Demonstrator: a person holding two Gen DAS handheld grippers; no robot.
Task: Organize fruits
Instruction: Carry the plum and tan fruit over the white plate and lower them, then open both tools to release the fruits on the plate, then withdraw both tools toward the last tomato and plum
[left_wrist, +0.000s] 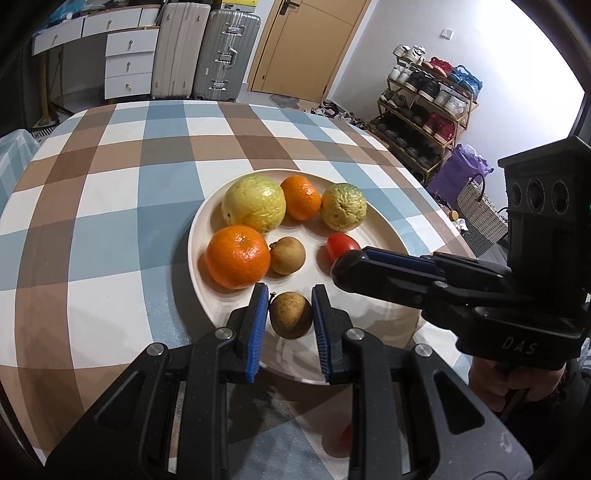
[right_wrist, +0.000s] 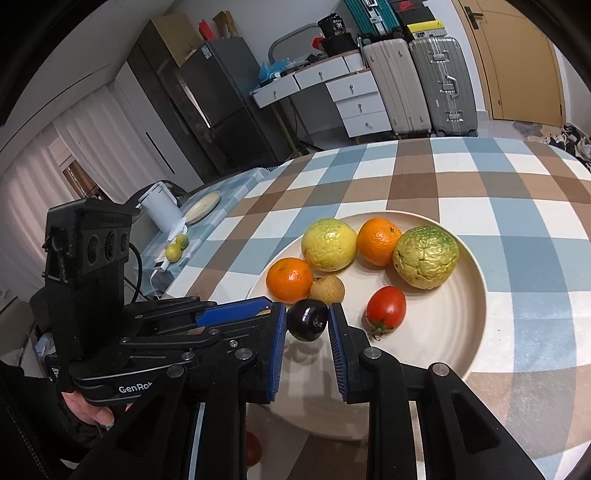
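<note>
The left wrist view alone shows a shoe rack (left_wrist: 428, 110) by the far wall and a second brown fruit (left_wrist: 287, 255) in full on the cream plate (left_wrist: 373, 206). The right wrist view alone shows a dark purple fruit (right_wrist: 307, 319), a refrigerator (right_wrist: 221, 99), and two small citrus fruits (right_wrist: 176, 248) near a white canister (right_wrist: 162, 208) at the far end of the tabletop (right_wrist: 498, 177).

The left gripper (left_wrist: 290, 308) has its jaws clamped on a small brown fruit (left_wrist: 290, 314) just above the plate's near edge. The right gripper (right_wrist: 307, 321) has its jaws closed on the dark purple fruit over the same plate, beside a red tomato (right_wrist: 386, 306). Two oranges (left_wrist: 238, 256) and two yellow-green citrus fruits (left_wrist: 254, 203) lie toward the plate's far side.
</note>
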